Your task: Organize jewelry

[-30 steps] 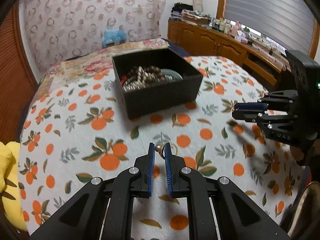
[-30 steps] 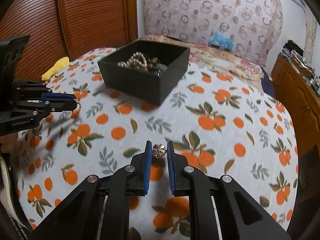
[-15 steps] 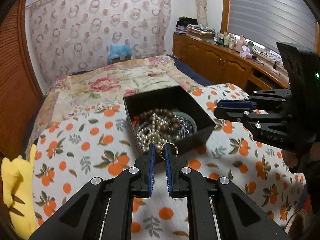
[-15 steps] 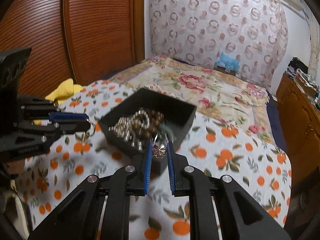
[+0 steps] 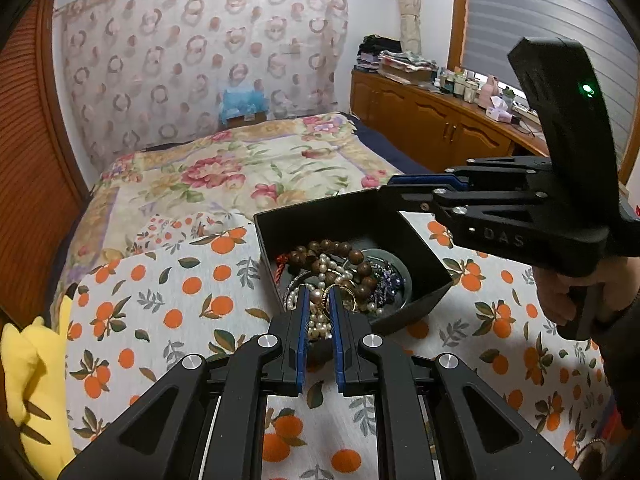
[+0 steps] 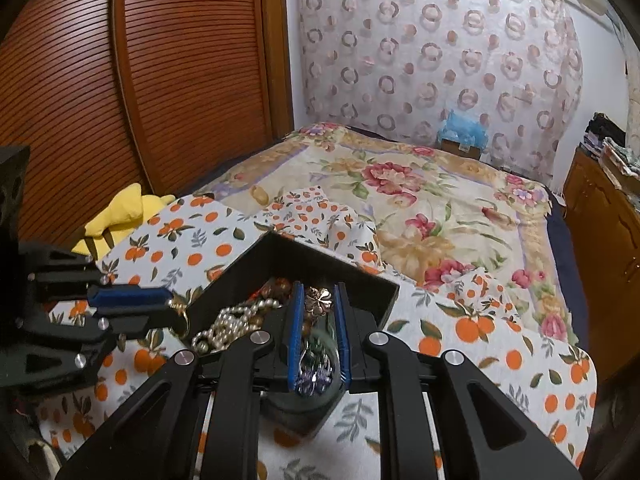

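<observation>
A black open box (image 5: 424, 254) (image 6: 320, 268) on the orange-print cloth holds brown beads (image 5: 340, 248), pearls (image 6: 228, 322) and a green bangle (image 5: 402, 280). My left gripper (image 5: 318, 294) is shut on a gold ring with a pearl (image 5: 340, 294) and hangs over the box's near side; the ring also shows in the right wrist view (image 6: 180, 316). My right gripper (image 6: 318, 292) is shut on a rose-gold clover piece (image 6: 318, 300) over the box. It shows from the side in the left wrist view (image 5: 396, 186).
The orange-print cloth (image 5: 160, 300) lies on a bed with a floral quilt (image 5: 240, 172). A yellow plush (image 6: 120, 212) sits at the cloth's left edge. Wooden cabinets (image 5: 436, 128) run along the right and a slatted wooden door (image 6: 160, 80) on the left.
Both grippers have risen and moved forward to over the box, each still holding its piece. A second ago they were low over the cloth, short of the box.
</observation>
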Tool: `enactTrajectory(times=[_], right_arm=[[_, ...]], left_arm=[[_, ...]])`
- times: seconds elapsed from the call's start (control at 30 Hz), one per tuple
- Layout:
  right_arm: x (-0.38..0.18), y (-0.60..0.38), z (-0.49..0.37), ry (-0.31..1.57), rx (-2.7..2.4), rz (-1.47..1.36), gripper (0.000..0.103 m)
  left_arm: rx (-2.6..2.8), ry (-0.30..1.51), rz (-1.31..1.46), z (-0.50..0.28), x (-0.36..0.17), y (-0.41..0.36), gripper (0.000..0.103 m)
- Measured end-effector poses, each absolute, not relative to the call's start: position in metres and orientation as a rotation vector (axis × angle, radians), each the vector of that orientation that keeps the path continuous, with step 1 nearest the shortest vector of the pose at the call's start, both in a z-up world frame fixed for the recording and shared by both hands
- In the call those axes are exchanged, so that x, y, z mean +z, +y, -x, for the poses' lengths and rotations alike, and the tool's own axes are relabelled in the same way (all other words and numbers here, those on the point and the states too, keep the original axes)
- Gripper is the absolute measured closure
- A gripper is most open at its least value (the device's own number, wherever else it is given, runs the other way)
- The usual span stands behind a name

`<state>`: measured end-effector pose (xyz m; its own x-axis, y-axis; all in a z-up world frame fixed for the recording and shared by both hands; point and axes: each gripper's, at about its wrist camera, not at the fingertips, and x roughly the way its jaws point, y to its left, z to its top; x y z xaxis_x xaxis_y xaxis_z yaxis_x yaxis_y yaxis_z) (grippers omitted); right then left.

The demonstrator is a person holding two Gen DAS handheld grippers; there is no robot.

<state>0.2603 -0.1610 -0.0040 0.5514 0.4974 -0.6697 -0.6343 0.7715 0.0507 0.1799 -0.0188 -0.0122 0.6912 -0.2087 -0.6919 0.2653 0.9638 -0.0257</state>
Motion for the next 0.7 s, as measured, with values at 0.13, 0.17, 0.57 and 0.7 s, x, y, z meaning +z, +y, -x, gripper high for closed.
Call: enactTrajectory(times=[0.13, 0.17, 0.57, 0.7], right_arm=[[-0.007, -0.159, -0.267, 0.728, 0.668, 0.204, 0.086], [-0.007, -0.158, -0.268, 0.728, 0.668, 0.205, 0.086], [-0.007, -0.181, -0.262, 0.721, 0.624, 0.168, 0.085], [-0.007, -0.195, -0.255, 0.718, 0.598, 0.149, 0.085]], left_arm=[[-0.26, 0.765, -0.079, -0.183, -0.013, -0.018, 0.094], [-0.258, 0.767, -0.078, -0.185, -0.014, -0.018, 0.094], [-0.263, 0.776, -0.062, -0.203, -0.018, -0.022, 0.094], [-0.277, 0.777, -0.06, -0.217, -0.017, -0.031, 0.094]])
